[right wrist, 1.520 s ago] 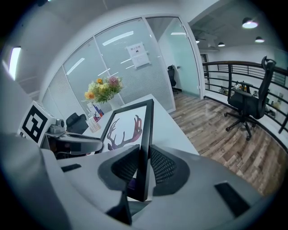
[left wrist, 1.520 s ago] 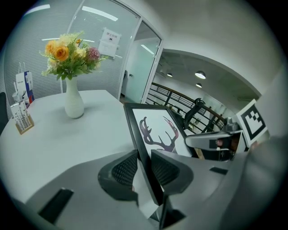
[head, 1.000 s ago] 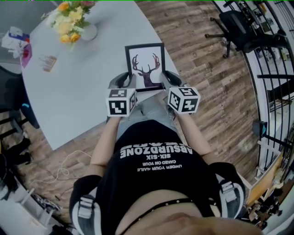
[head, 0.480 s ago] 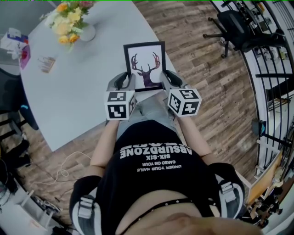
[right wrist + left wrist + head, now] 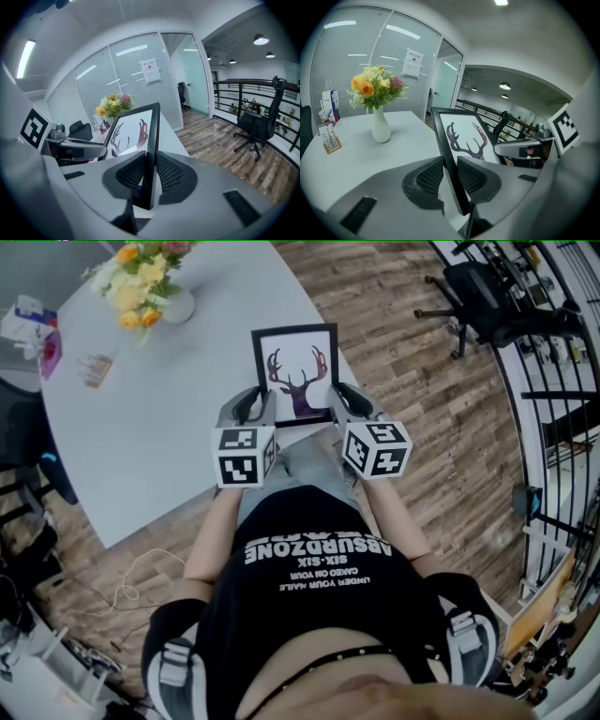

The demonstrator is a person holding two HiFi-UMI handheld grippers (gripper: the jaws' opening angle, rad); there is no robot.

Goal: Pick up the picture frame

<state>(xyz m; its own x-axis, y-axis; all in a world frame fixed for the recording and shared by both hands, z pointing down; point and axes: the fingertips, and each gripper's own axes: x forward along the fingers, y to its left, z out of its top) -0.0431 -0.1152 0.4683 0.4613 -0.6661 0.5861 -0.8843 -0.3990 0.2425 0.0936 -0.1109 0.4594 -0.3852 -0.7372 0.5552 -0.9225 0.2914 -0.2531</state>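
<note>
Surface: pale grey desk (image 5: 141, 427) with a rounded far corner, on a wood-plank floor (image 5: 412, 324).
- Far left corner of the desk: white vase of yellow, orange and pink flowers (image 5: 150, 282).
- Left edge of the desk, nearer me than the vase: a small card stand (image 5: 97, 368).

Room: glass partition wall (image 5: 356, 61) behind the desk. Well off the desk's right edge are a black office chair (image 5: 497, 301) and a black railing (image 5: 562, 427).

My left gripper (image 5: 450, 171): jaws narrowed to a slim gap and pinching the left side bar of the picture frame (image 5: 295, 371), with a ribbed pad pressed on each face.

My right gripper (image 5: 149, 171): jaws narrowed the same way, clamped on the frame's right side bar, pads flat against front and back.

Picture frame: thin black border and white mount, with a dark purple stag's head and spread antlers. It is carried between my two grippers over the desk's near right edge, tilted back so the print faces up towards me. I cannot tell whether its lower edge touches the desk.
</note>
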